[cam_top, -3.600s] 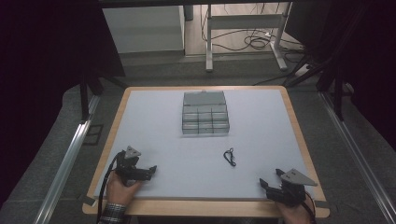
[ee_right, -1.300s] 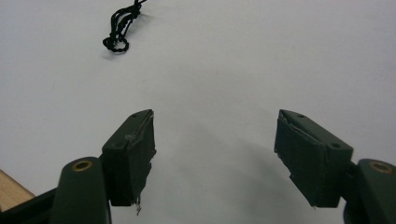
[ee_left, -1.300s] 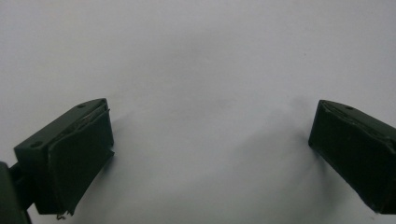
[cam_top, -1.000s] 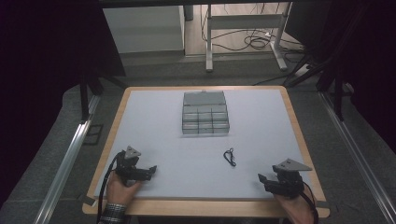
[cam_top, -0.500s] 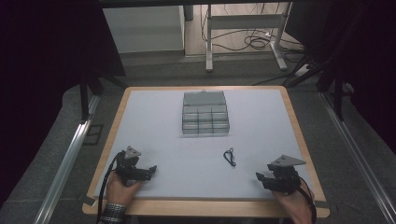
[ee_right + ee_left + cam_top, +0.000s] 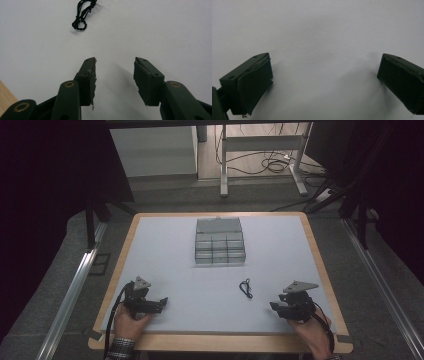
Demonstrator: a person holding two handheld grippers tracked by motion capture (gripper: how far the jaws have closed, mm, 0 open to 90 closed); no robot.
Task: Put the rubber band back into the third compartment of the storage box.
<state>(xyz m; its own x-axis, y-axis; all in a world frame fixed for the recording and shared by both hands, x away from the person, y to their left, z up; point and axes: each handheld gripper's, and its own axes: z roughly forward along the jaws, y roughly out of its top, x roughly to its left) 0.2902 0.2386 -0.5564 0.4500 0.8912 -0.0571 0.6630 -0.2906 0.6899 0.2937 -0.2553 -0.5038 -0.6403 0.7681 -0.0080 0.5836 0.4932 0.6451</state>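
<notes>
Right claw point(image 6: 278, 307) neared black cord point(image 6: 245, 288), closing, bare mat between.

Lab workspace, white-topped table point(image 6: 165, 240), black curtains point(image 6: 50, 195), floor cables point(image 6: 270, 165), metal frame point(image 6: 260, 142)

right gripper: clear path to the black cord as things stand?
Probably yes. The right gripper has bare table between it and the black cord; its jaws, which have just been closing, hold nothing.

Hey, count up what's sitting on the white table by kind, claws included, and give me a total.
Black cord loops: 1
Grey compartment boxes: 1
Claws: 2, left claw and right claw, both open with nothing between the jaws
Total: 4
</notes>
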